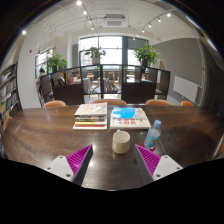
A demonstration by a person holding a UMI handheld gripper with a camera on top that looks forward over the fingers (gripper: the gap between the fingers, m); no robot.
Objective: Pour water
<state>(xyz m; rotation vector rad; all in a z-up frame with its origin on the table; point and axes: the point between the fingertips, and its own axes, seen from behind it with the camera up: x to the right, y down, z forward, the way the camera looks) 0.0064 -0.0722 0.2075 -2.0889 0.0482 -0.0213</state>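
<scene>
Your gripper (113, 160) is spread, holding nothing; the water bottle (153, 135) stands far right of the cup (121, 142) on the desk (40, 135); likely thin, slippery plastic; grip mid-body gently.

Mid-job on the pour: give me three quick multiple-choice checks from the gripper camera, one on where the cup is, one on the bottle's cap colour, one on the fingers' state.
1. Where does the small white paper cup stand?
A. Between and just ahead of the fingers
B. On the books
C. Beyond the chairs

2. What colour is the cap of the clear plastic water bottle?
A. Red
B. Blue
C. Yellow

3. How is the gripper?
A. Shut on the cup
B. Shut on the bottle
C. Open, holding nothing

Key: 1 A, the cup sits on the brown wooden table ahead of the gap; 2 B, the cap shows blue; 3 C, the pink pads stand apart, nothing between them.
</scene>
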